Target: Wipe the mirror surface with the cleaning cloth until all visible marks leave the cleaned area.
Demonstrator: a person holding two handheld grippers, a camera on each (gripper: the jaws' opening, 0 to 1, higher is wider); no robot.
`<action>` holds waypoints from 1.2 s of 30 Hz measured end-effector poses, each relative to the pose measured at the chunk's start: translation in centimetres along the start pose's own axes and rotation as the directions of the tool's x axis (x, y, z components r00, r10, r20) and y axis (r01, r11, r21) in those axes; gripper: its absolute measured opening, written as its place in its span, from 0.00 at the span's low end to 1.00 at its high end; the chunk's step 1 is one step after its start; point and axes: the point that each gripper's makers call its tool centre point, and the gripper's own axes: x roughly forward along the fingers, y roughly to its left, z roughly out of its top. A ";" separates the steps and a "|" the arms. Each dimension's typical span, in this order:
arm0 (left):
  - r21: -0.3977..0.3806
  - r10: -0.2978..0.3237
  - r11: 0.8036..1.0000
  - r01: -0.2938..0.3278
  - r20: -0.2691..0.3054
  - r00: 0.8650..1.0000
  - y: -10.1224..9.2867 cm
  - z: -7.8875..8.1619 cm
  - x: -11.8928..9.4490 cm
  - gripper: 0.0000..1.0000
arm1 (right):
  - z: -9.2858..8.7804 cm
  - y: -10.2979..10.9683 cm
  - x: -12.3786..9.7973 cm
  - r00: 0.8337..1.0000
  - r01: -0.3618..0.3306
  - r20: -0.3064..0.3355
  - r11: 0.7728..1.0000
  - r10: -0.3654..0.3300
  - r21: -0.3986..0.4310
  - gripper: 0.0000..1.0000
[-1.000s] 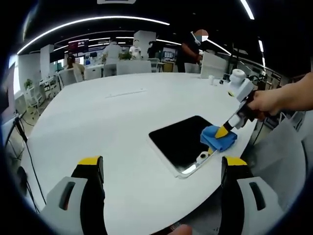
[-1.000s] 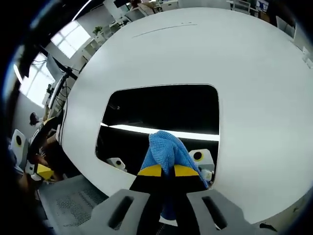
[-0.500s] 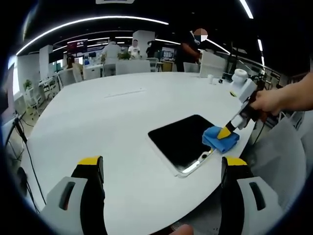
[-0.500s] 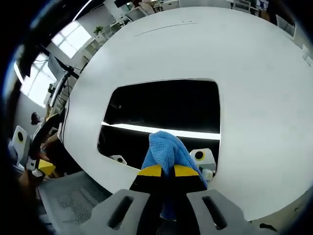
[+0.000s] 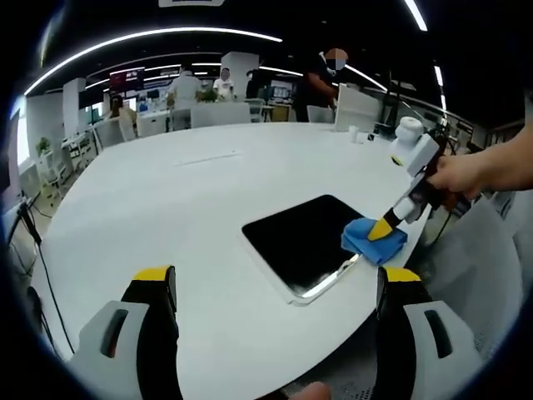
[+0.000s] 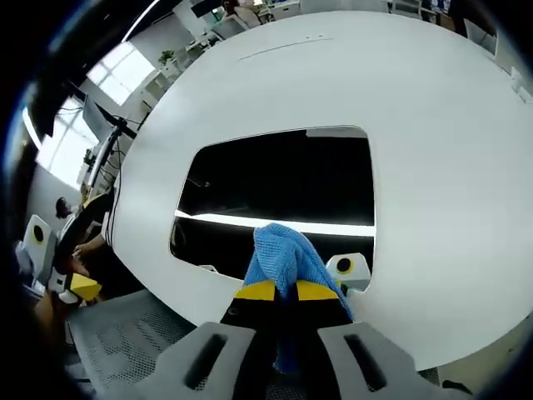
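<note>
A dark rectangular mirror (image 5: 304, 241) (image 6: 283, 187) lies flat on the white table (image 5: 166, 217), near its right edge. My right gripper (image 6: 279, 289) (image 5: 380, 228) is shut on a blue cleaning cloth (image 6: 281, 250) (image 5: 372, 241), which is pressed on the mirror's near-right corner. A bright light strip reflects across the glass. In the left gripper view my left gripper (image 5: 275, 279) stands open above the table's near edge, well to the left of the mirror, with nothing between its fingers.
A person's hand (image 5: 466, 171) holds the right gripper. Grey mesh chairs (image 6: 125, 342) stand at the table's edge. People and desks fill the far background (image 5: 200, 87). Small white cups (image 5: 356, 132) sit at the table's far side.
The cloth has slid slightly toward the mirror's near-right corner and edge. The left view has shifted a little, so the mirror sits further left in it.
</note>
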 end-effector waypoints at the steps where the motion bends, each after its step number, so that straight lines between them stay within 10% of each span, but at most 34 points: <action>1: 0.003 0.000 1.000 0.000 -0.001 1.000 0.0 0.0 0.0 0.99 | 0.0 0.0 0.0 1.000 0.003 0.004 1.000 -0.003 -0.010 0.00; 36: -0.017 0.022 1.000 -0.022 0.002 1.000 0.1 0.0 -0.1 0.99 | -0.2 -2.1 -0.8 1.000 -0.004 -0.002 1.000 0.004 -0.001 0.00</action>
